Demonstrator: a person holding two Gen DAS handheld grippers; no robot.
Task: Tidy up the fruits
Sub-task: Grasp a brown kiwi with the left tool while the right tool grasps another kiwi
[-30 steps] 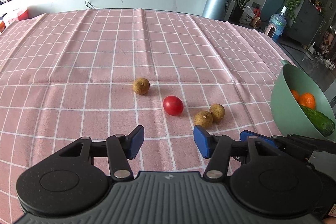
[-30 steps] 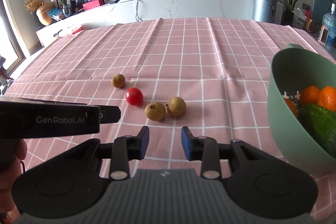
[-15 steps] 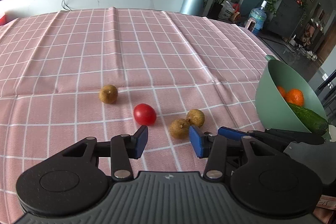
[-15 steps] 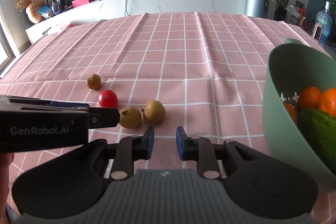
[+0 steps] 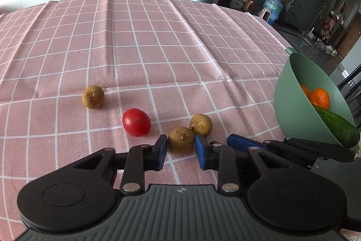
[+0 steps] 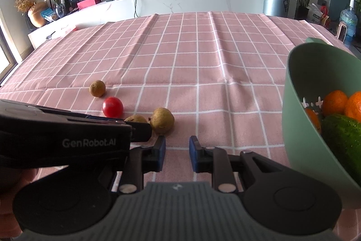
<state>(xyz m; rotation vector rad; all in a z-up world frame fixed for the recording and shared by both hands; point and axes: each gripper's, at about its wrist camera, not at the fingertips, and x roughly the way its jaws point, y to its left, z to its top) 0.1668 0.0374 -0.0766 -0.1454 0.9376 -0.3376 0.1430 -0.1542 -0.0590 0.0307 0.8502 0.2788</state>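
Desk, covered in pink checked cloth, carrying loose fruit and one bowl. Left gripper: jaws closing, blue pads set on either side of the near brown fruit, which sits between them on the cloth; pads appear to meet its sides. A second brown fruit lies touching the first, just behind it. Red tomato rests near, to the left of the pair; a third brown fruit lies farther left, apart. Right gripper: closed to a narrow gap, nothing between the pads, held over bare cloth. Green bowl at the right edge, tilted, holding oranges and a cucumber.
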